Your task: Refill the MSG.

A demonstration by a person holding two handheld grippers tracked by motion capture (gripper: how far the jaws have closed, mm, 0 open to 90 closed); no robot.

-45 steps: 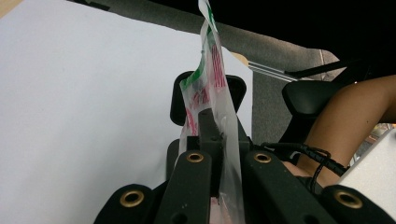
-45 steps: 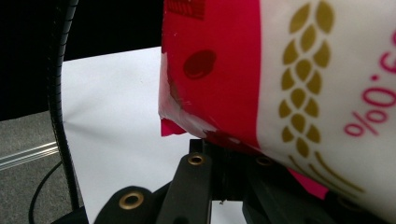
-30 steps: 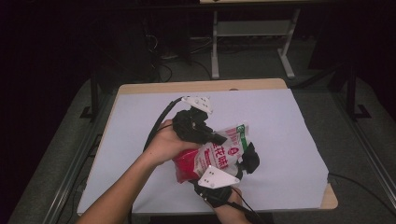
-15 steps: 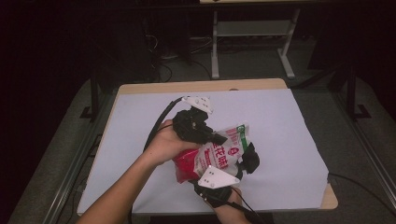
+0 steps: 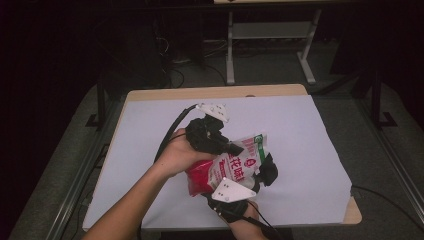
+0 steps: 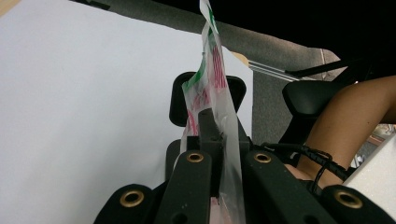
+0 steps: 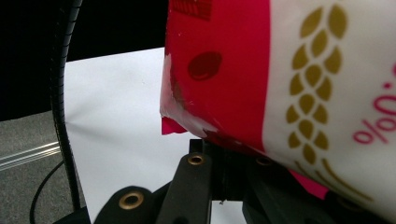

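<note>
A red and white snack bag (image 5: 227,167) with green trim at its top hangs above the white table (image 5: 300,130), held between both grippers. My left gripper (image 5: 238,148) comes in from the left, shut on the bag's thin upper edge (image 6: 215,88); in the left gripper view the film is pinched between the jaws (image 6: 212,135). My right gripper (image 7: 224,156) is shut on the bag's red bottom corner (image 7: 187,112). In the high view its grey plate (image 5: 231,190) shows under the bag, near the table's front edge.
The left gripper's black cable (image 5: 170,130) loops over the table behind the hand. A wooden rim (image 5: 215,92) borders the white sheet. A metal stand (image 5: 270,35) is on the dark floor beyond the table.
</note>
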